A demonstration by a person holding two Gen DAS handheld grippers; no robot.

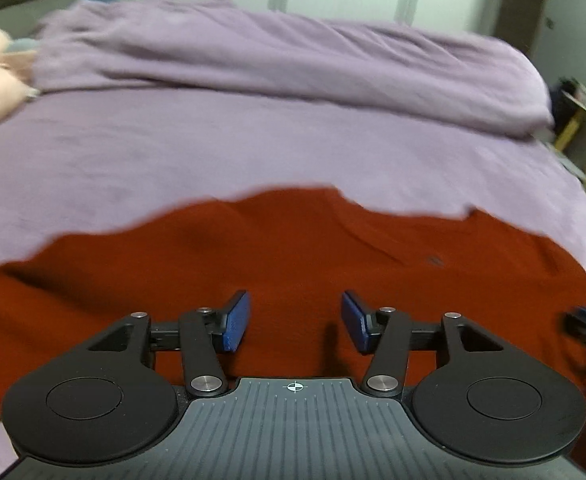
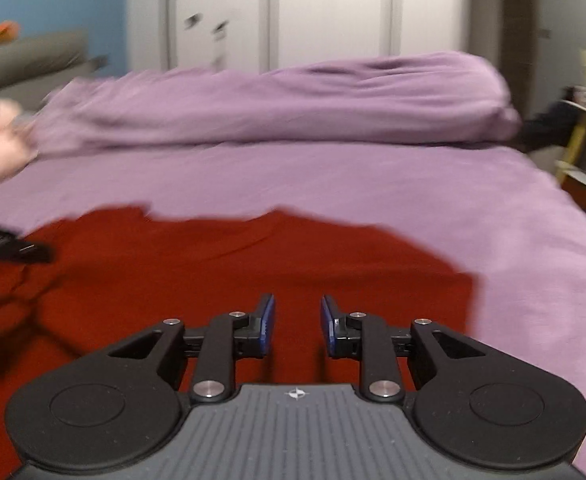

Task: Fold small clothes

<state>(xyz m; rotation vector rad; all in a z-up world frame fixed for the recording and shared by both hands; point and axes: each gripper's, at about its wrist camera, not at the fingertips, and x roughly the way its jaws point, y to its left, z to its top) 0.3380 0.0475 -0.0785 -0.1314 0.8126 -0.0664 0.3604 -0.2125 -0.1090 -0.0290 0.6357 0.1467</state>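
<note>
The bed with a lilac fabric sheet (image 1: 253, 144) carries a bunched lilac duvet (image 1: 277, 60) along its far side. The rust-red fabric garment (image 1: 293, 248) lies spread on the near part of the sheet, directly under both claws. The left claw (image 1: 295, 322) is spread, nothing between its blue pads. The right claw (image 2: 297, 326) stands narrower, also parted and empty.

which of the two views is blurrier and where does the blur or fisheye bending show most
Both are smeared. Left wrist view: the red garment has a soft far edge, and the lilac bed sheet bows with fisheye bending, while the left gripper stays sharp. Right wrist view: streaking is heavier on the white wardrobe doors, with the right gripper crisp.
</note>
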